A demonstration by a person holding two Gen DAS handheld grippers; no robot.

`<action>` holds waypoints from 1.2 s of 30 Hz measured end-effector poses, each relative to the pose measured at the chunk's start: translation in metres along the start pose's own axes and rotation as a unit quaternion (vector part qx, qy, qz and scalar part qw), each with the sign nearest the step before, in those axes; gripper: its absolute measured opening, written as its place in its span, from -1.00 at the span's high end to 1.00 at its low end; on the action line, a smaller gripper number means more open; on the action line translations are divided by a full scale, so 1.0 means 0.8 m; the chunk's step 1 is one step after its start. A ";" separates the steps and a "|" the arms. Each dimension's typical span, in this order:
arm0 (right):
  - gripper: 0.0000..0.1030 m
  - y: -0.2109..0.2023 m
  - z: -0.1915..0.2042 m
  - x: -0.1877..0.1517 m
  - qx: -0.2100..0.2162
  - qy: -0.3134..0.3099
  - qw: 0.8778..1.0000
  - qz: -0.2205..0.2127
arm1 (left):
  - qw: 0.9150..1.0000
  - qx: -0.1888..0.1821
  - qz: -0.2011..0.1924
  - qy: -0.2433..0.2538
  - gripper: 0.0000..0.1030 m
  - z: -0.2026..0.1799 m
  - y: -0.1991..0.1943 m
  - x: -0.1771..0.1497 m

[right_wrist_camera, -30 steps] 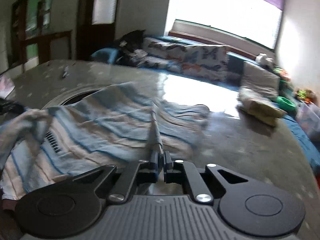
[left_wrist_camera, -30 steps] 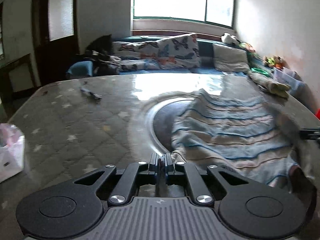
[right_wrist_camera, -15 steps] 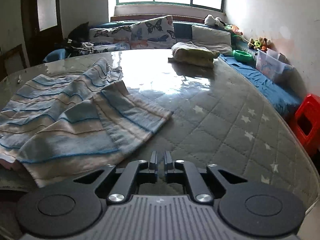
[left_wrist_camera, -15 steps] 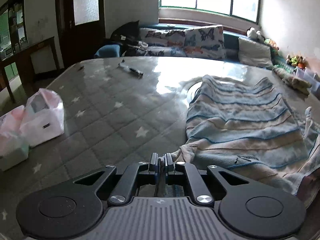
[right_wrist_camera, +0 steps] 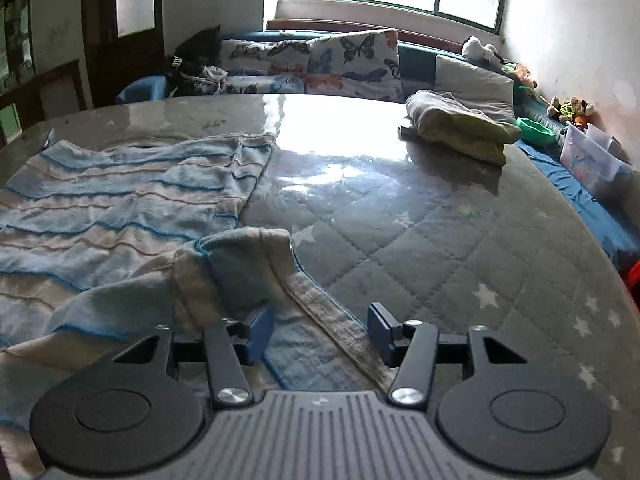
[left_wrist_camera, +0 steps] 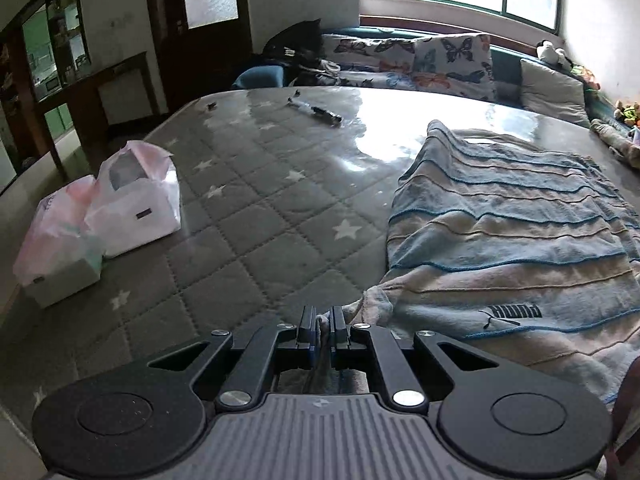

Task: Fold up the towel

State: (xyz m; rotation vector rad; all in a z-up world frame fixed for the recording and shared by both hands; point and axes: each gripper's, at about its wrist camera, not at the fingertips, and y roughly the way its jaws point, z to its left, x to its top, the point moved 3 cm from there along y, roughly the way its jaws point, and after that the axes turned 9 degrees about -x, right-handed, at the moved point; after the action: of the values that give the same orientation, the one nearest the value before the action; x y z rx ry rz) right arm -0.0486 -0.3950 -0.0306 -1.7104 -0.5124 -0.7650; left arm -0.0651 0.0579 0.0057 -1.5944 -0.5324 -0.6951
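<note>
A blue and beige striped towel [left_wrist_camera: 512, 236] lies spread on the grey quilted mattress [left_wrist_camera: 256, 216], filling the right half of the left wrist view. My left gripper [left_wrist_camera: 322, 326] is shut on the towel's near left corner, cloth pinched between its pads. In the right wrist view the towel [right_wrist_camera: 120, 208] covers the left half, and its near right corner lies rumpled in front of my right gripper [right_wrist_camera: 318, 330]. The right jaws are opening; the towel's hem runs loose between the blue pads [right_wrist_camera: 260, 330] without being pressed.
Two white and pink plastic bags [left_wrist_camera: 100, 216] sit at the mattress's left edge. A dark pen-like object [left_wrist_camera: 316, 110] lies at the far side. A folded greenish cloth [right_wrist_camera: 460, 126] rests at the far right. Butterfly pillows [right_wrist_camera: 316, 64] line the sofa behind. A red stool [right_wrist_camera: 632, 280] stands right.
The right gripper has let go of the towel corner and its jaws have spread. Both grippers came down toward the near edge of the mattress, and the towel now lies flatter.
</note>
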 end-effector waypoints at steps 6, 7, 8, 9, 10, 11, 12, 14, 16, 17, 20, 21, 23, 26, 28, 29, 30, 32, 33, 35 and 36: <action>0.66 -0.017 -0.011 -0.019 0.023 0.016 1.000 0.005 | 1.000 0.009 0.009 0.010 0.86 -0.005 0.010 0.002; 0.79 -0.023 -0.014 -0.022 0.023 0.019 1.000 0.007 | 1.000 0.010 0.010 0.012 0.86 -0.006 0.012 0.003; 0.82 -0.029 -0.017 -0.027 0.019 0.022 1.000 0.009 | 1.000 0.010 0.009 0.013 0.86 -0.007 0.011 0.003; 0.83 -0.039 -0.021 -0.035 0.007 0.023 1.000 0.010 | 1.000 0.009 0.009 0.014 0.86 -0.008 0.010 0.003; 0.84 -0.049 -0.026 -0.043 -0.004 0.024 1.000 0.010 | 1.000 0.007 0.007 0.014 0.86 -0.006 0.009 0.003; 0.84 -0.059 -0.031 -0.051 -0.010 0.029 0.999 0.011 | 1.000 0.006 0.006 0.014 0.84 -0.006 0.008 0.003; 0.85 -0.069 -0.037 -0.060 -0.016 0.036 0.999 0.014 | 1.000 0.005 0.005 0.014 0.84 -0.005 0.007 0.003; 0.86 -0.087 -0.047 -0.076 -0.034 0.045 0.998 0.022 | 1.000 -0.001 0.008 0.017 0.81 -0.004 0.008 0.002; 0.85 -0.095 -0.055 -0.088 -0.057 0.045 0.997 0.029 | 1.000 -0.004 0.011 0.026 0.82 -0.009 0.010 0.000; 0.85 -0.096 -0.058 -0.089 -0.060 0.046 0.997 0.031 | 0.999 -0.008 0.012 0.032 0.82 -0.012 0.012 -0.001; 0.84 -0.098 -0.065 -0.089 -0.068 0.048 0.996 0.033 | 0.999 -0.015 0.011 0.040 0.79 -0.017 0.014 0.002; 0.83 -0.098 -0.063 -0.083 -0.071 0.043 0.996 0.028 | 0.999 -0.014 0.007 0.040 0.78 -0.016 0.012 0.005; 0.80 -0.098 -0.060 -0.071 -0.075 0.034 0.996 0.017 | 0.999 -0.011 -0.002 0.037 0.62 -0.013 0.009 0.012; 0.75 -0.096 -0.054 -0.046 -0.064 0.025 0.998 -0.005 | 0.999 0.002 -0.016 0.034 0.30 -0.009 0.005 0.027; 0.61 -0.091 -0.047 -0.027 -0.050 0.021 0.998 -0.017 | 0.999 0.004 -0.025 0.041 0.22 -0.011 0.005 0.040; 0.54 -0.087 -0.042 -0.017 -0.041 0.019 0.999 -0.021 | 0.999 0.001 -0.028 0.045 0.16 -0.015 0.008 0.047; 0.52 -0.083 -0.037 -0.008 -0.032 0.017 0.999 -0.024 | 0.998 -0.003 -0.031 0.049 0.12 -0.019 0.011 0.054; 0.46 -0.070 -0.023 0.006 -0.009 0.013 1.000 -0.025 | 0.998 -0.012 -0.035 0.059 0.06 -0.028 0.018 0.067; 0.45 -0.063 -0.016 0.014 0.002 0.011 1.000 -0.026 | 0.997 -0.018 -0.037 0.066 0.05 -0.035 0.024 0.074; 0.31 -0.047 0.001 0.026 0.017 -0.001 1.000 -0.023 | 0.995 -0.031 -0.040 0.082 -0.03 -0.048 0.039 0.089; 0.31 -0.039 0.009 0.031 0.023 -0.007 0.999 -0.020 | 0.994 -0.036 -0.041 0.089 -0.03 -0.055 0.048 0.096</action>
State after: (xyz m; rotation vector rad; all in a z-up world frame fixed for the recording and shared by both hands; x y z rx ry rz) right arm -0.0514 -0.3808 0.0070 -1.6674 -0.5720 -0.7647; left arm 0.0099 0.0053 0.0351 -1.5657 -0.4468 -0.9187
